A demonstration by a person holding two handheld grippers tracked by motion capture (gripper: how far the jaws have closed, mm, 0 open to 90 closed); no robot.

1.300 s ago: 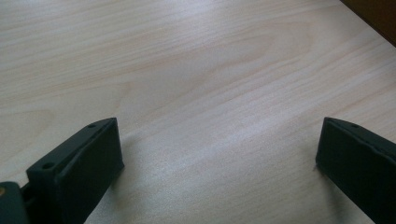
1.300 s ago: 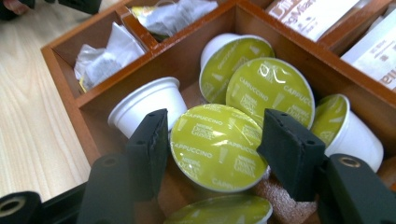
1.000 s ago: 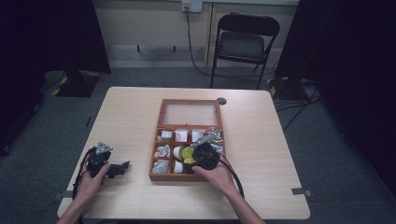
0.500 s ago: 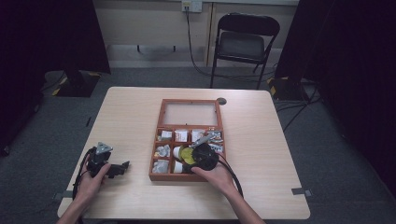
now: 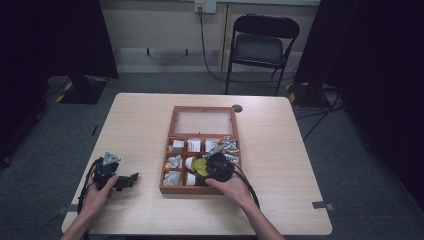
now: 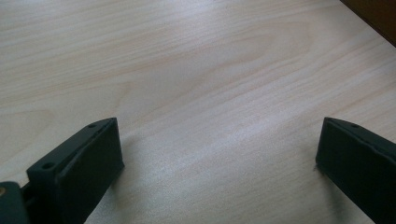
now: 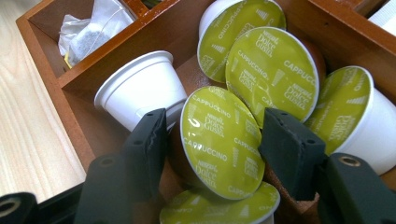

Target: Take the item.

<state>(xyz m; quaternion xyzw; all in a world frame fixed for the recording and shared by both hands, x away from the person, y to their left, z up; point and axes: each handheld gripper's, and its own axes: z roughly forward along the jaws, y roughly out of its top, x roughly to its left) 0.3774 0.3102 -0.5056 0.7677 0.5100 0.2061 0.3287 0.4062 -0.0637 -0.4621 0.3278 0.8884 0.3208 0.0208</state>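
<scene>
A wooden compartment box (image 5: 165,167) lies open at the table's middle, its glass lid folded back. My right gripper (image 5: 204,168) reaches into the box's near middle compartment. There its jaws close on a coffee capsule with a green "Cappuccino" lid (image 7: 219,140), one pad (image 7: 148,140) on its left side and the other on its right edge. Several more green-lidded capsules (image 7: 271,70) crowd the same compartment, and a white one (image 7: 144,86) lies on its side. My left gripper (image 5: 131,178) rests on the table left of the box, jaws wide apart over bare wood (image 6: 219,149).
A tea bag (image 7: 93,28) sits in the neighbouring compartment behind a wooden divider (image 7: 116,60). Other compartments hold small packets (image 5: 194,145). The box's corner (image 6: 378,14) shows in the left gripper view. A folding chair (image 5: 262,47) stands beyond the table's far edge.
</scene>
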